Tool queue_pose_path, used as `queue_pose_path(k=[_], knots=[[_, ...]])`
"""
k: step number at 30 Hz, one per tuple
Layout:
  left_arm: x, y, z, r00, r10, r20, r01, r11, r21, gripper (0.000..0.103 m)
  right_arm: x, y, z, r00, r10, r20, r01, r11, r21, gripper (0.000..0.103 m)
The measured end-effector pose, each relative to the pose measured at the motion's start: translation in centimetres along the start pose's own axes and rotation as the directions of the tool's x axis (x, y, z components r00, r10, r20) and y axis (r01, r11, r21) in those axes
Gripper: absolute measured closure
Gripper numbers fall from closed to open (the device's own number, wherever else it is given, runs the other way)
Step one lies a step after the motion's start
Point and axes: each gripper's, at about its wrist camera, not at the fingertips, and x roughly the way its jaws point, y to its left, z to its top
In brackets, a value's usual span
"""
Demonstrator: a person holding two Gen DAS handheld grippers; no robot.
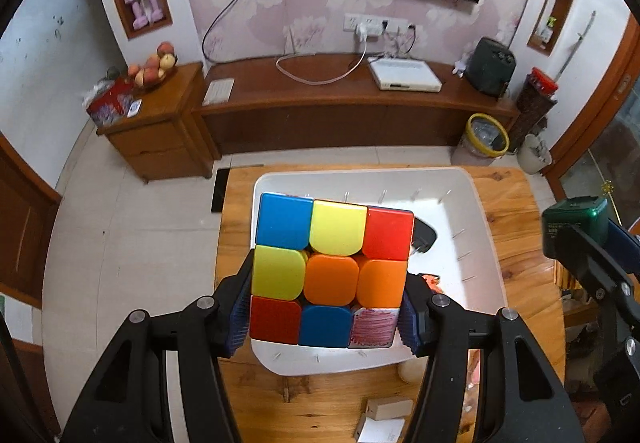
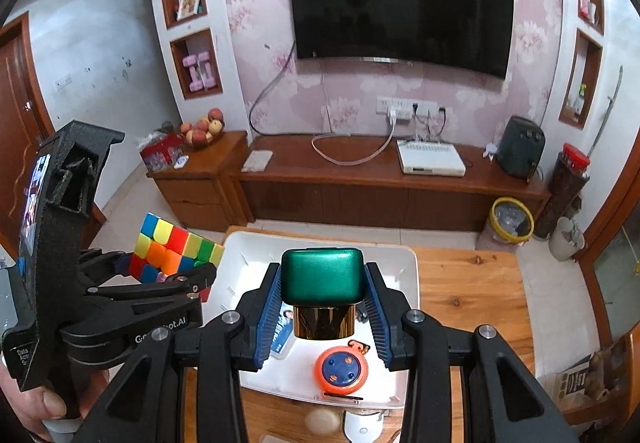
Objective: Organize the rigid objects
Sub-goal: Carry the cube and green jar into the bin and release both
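Note:
A scrambled Rubik's cube [image 1: 330, 269] sits between the blue pads of my left gripper [image 1: 328, 283], which is shut on its sides. It hangs over the left half of a white tray [image 1: 474, 203] on the wooden table. My right gripper [image 2: 323, 275] is shut on a dark green cap with a gold collar [image 2: 322, 275], above the tray's [image 2: 404, 255] middle. In the right wrist view the cube [image 2: 176, 247] and the left gripper [image 2: 172, 271] are at the left. The left wrist view shows the green item [image 1: 576, 223] at the right edge.
In the tray lie an orange round reel [image 2: 340, 367], a card [image 2: 282, 331] and a black object [image 1: 424, 237]. Small boxes [image 1: 390, 409] and a pale round thing [image 1: 414, 369] rest on the table's near side. A yellow-rimmed bin [image 1: 486, 133] stands on the floor beyond.

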Motion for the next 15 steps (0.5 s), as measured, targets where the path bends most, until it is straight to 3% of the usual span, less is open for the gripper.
queue_pose_path(k=[7,15], knots=[[3.6,-0.1,-0.3,0.998,0.003,-0.055,-0.004,1.000,-0.024,0.041,4.3,-0.8,-1.9,0.995,-0.013,-0.097,0.014,1.000,0.015,0.063],[8.6,-0.2,-0.7,0.990,0.040,-0.138,-0.045,0.999,-0.029,0.041,9.8,-0.7,-5.0,0.973,-0.021,-0.228,0.023,1.000,0.006,0.063]])
